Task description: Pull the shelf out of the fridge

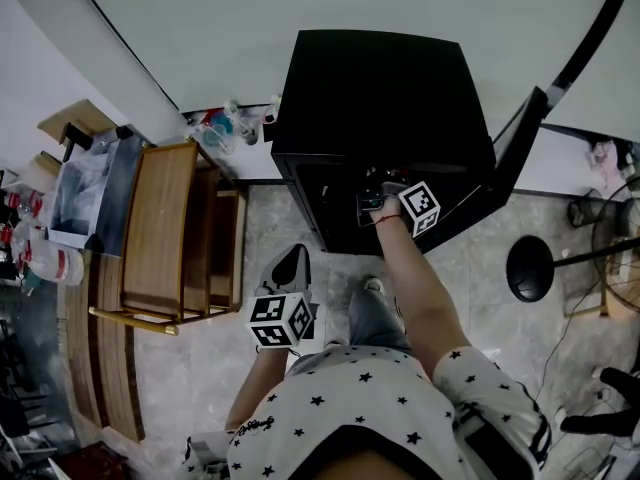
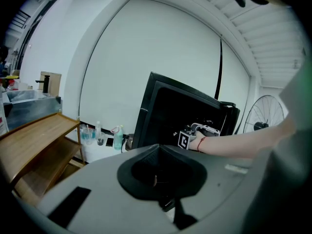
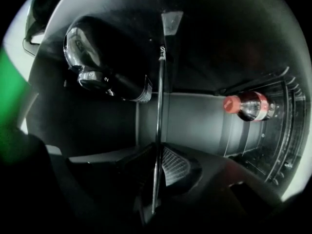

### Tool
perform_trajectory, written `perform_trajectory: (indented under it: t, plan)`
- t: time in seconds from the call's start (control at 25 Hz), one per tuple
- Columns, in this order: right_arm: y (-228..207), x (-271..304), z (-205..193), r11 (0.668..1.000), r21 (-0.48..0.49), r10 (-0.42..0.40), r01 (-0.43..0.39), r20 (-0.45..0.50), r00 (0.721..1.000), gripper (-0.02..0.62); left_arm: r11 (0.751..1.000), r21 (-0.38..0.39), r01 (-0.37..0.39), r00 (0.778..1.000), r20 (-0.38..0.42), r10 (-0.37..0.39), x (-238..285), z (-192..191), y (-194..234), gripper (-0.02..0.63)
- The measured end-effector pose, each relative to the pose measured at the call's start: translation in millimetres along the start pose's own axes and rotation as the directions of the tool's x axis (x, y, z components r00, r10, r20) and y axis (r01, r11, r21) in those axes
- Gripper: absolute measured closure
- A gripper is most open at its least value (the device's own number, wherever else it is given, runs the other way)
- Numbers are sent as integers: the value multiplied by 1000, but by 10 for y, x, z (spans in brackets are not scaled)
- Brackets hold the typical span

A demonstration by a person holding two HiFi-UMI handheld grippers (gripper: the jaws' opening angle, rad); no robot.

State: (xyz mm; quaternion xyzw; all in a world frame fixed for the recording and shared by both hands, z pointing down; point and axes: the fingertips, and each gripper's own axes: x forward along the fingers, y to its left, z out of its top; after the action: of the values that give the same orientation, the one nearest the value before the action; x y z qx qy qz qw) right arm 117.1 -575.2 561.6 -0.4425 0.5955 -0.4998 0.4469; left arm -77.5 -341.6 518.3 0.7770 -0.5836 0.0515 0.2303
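Grey tiled floor (image 1: 200, 388) carries a black fridge (image 1: 380, 98) against the far wall, with its door (image 1: 515, 148) swung open at the right. The shelf (image 3: 159, 106) sits inside the fridge. Its thin front wire is pinched between the closed jaws of the right hand-held gripper (image 3: 158, 160). A red-capped bottle (image 3: 251, 106) shows to the right. The left hand-held gripper (image 2: 158, 152) hangs near the person, seemingly closed and empty.
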Motion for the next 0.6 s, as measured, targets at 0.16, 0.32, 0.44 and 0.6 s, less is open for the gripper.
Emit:
perform_trajectory:
  t: [0.16,0.32,0.44,0.6]
  plan:
    - [-2,-53,-14,1000,20,-6,6,6,1000,577,1000,2,6,1000,6,-6,-44,12,-34,592]
    - [8,-137,-45,1000,21,-14,14,-4,1000,578,1000,1,13,1000,8,-13,-87,19,-69,592]
    - [12,-209,-64,1000,19,-14,14,-13,1000,578,1000,5,23,1000,9,-23,-130,9,-108,592]
    - [31,-336,-94,1000,25,-14,14,-11,1000,580,999,6,31,999,8,-32,-207,-25,-135,593]
